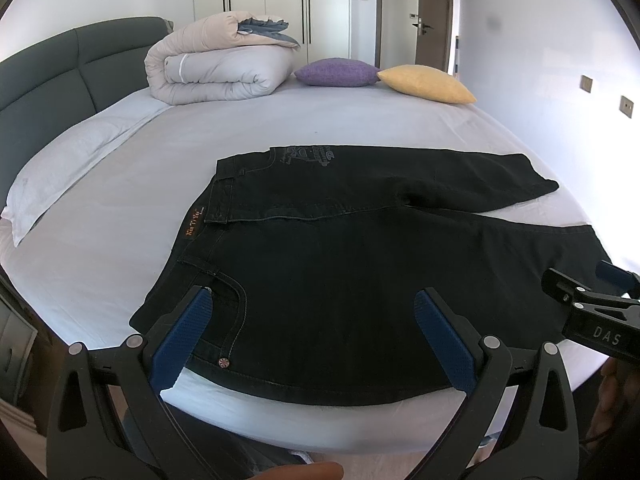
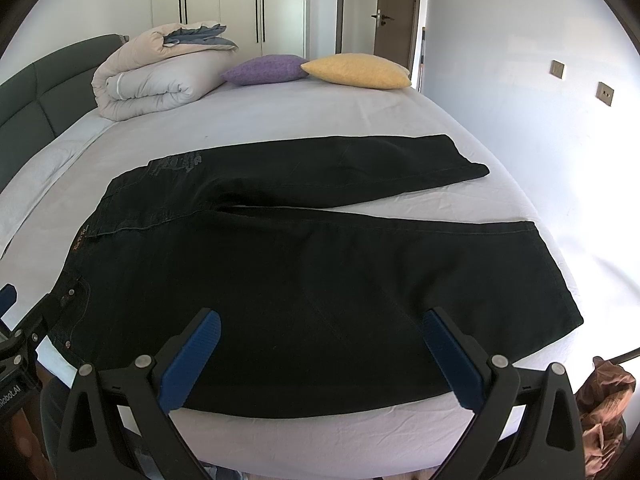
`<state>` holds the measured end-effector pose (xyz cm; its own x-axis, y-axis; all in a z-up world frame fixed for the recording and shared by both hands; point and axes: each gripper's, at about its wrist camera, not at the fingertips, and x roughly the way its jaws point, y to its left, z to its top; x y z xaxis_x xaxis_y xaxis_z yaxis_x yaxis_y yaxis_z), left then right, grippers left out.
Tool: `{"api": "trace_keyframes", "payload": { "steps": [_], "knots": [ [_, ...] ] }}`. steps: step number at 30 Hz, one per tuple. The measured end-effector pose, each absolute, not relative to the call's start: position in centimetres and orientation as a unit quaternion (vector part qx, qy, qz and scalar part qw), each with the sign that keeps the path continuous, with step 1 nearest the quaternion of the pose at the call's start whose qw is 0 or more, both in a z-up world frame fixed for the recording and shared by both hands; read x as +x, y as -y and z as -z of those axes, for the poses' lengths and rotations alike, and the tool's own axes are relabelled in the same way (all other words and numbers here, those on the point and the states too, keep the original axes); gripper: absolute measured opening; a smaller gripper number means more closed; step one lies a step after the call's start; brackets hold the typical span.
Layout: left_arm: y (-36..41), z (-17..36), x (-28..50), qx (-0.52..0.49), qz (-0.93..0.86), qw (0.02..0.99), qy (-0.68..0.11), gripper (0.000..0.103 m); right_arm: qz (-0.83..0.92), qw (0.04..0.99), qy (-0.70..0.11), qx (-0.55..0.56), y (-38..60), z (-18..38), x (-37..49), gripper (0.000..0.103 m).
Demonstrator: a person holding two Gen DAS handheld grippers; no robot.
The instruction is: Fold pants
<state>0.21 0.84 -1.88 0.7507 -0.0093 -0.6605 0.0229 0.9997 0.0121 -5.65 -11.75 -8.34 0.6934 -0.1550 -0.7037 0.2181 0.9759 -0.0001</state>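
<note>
On the near half of a bed (image 1: 280, 128) in the left wrist view: black pants (image 1: 360, 280) spread flat, waistband left, legs running right, far leg angled apart from near one. Left gripper (image 1: 310, 308) held above the near hip, blue-padded fingers (image 1: 180, 344) spread wide, holding nothing. Right gripper (image 1: 592, 304) poked in at right edge over the near leg; finger spacing impossible to tell from this side. Farther back lay a rolled duvet (image 1: 216, 68), purple cushion (image 1: 336, 72) and yellow cushion (image 1: 428, 84).

From the right wrist view: same pants (image 2: 320, 272) filled the near bed (image 2: 300, 116), hems at right. Right gripper (image 2: 322, 328) hovered over the near leg, fingers (image 2: 452, 360) wide apart and empty. Left gripper (image 2: 16, 332) glimpsed at left edge beside the waistband. Seen beyond: duvet (image 2: 152, 80), purple cushion (image 2: 264, 69), yellow cushion (image 2: 356, 70).
</note>
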Motion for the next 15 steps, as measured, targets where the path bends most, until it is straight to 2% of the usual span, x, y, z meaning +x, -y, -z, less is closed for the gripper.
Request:
{"api": "trace_keyframes", "payload": {
  "steps": [15],
  "knots": [
    [-0.76,1.85,0.33,0.004,0.011,0.934,-0.357,0.103,0.100,0.919,-0.380,0.041,11.51,8.41,-5.50,0.103]
  ]
}}
